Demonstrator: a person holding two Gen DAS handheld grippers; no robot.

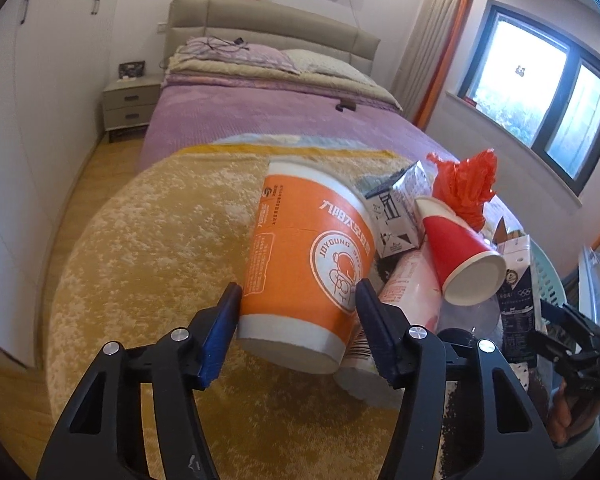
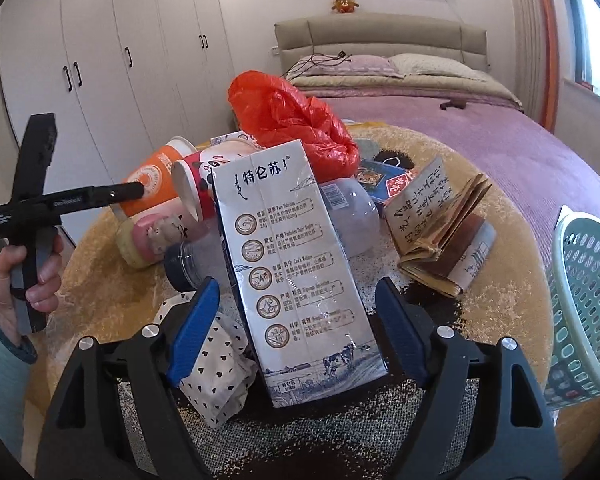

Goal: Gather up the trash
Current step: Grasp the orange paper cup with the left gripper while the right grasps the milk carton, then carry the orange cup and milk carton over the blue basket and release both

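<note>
A pile of trash lies on a round yellow table. My left gripper [image 1: 298, 300] is open, its jaws on either side of a big orange paper cup [image 1: 306, 264] lying on its side; whether they touch it I cannot tell. A red paper cup [image 1: 458, 252], a small milk carton [image 1: 396, 216] and a red plastic bag [image 1: 466, 188] lie to its right. My right gripper [image 2: 296, 300] is open around a tall white milk carton [image 2: 296, 264] that leans on the pile. The orange cup [image 2: 156, 180] and the left gripper [image 2: 136, 191] show at the left of the right wrist view.
A pale green plastic basket [image 2: 584, 300] stands at the table's right edge. A folded brown paper book [image 2: 440, 228], a clear plastic bottle [image 2: 352, 216], a polka-dot paper bag [image 2: 216, 372] and a blue card pack [image 2: 384, 184] also lie on the table. A purple bed [image 1: 284, 116] stands behind it.
</note>
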